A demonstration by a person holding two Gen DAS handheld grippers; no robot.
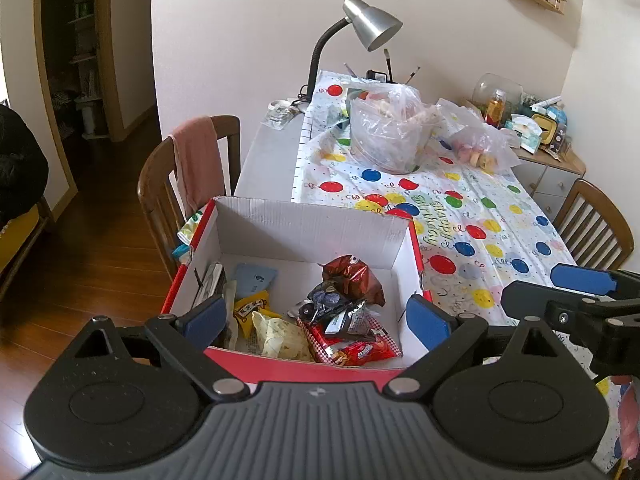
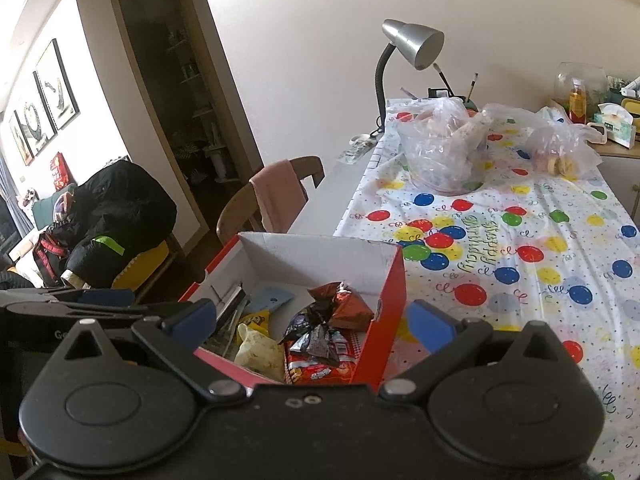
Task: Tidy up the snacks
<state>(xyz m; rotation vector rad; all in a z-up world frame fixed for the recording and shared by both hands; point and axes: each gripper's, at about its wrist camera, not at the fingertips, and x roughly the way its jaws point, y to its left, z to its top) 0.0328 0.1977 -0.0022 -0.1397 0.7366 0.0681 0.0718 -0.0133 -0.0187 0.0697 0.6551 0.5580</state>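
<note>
Snacks mostly boxed; both tongs released and empty.
Your left tongs (image 1: 314, 318) and right tongs (image 2: 312, 322) hover over the box (image 1: 312, 224) holding the snack packets (image 1: 344, 320); bagged snacks (image 1: 478, 148) remain on the surface (image 1: 500, 216).

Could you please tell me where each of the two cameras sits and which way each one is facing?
Left wrist: on the left gripper, above the box's near edge, facing along the table toward the lamp; its own open fingers show, the right gripper at right.
Right wrist: on the right gripper, over the box's right wall, same heading; the left gripper at left.
Shared: box, snacks, lamp, tablecloth.
</note>
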